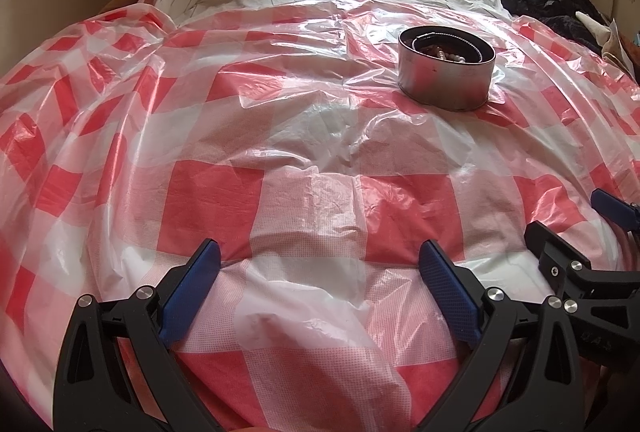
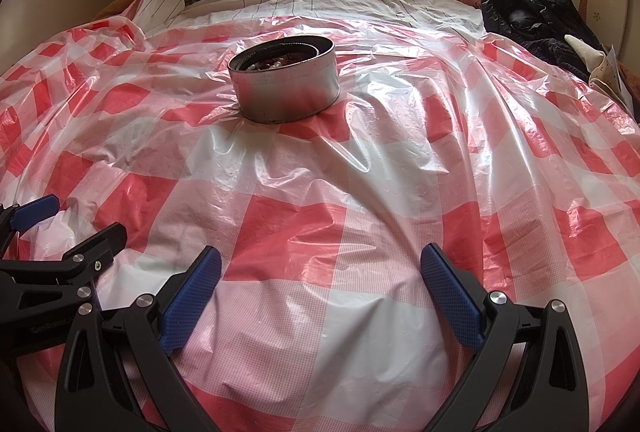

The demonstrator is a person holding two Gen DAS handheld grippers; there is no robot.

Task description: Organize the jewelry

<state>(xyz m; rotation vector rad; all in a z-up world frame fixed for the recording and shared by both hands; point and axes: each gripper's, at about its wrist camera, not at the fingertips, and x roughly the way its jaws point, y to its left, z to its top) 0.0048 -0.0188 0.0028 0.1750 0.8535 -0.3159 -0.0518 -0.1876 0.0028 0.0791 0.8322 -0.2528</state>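
Both the left gripper and right gripper hover spread wide and empty over the checked plastic sheet, the round metal tin well ahead holding the jewelry (beads, seemingly). The tin looks light, stiff and slick on crinkly plastic, so I'd pinch its rim; the loose strands will likely slip.

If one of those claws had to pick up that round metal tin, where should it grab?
Probably the tin is best pinched across its rim from above: one finger inside the open top, one outside the straight wall. It stands upright on soft, crinkly plastic sheeting, and looks wide for the right gripper to span.
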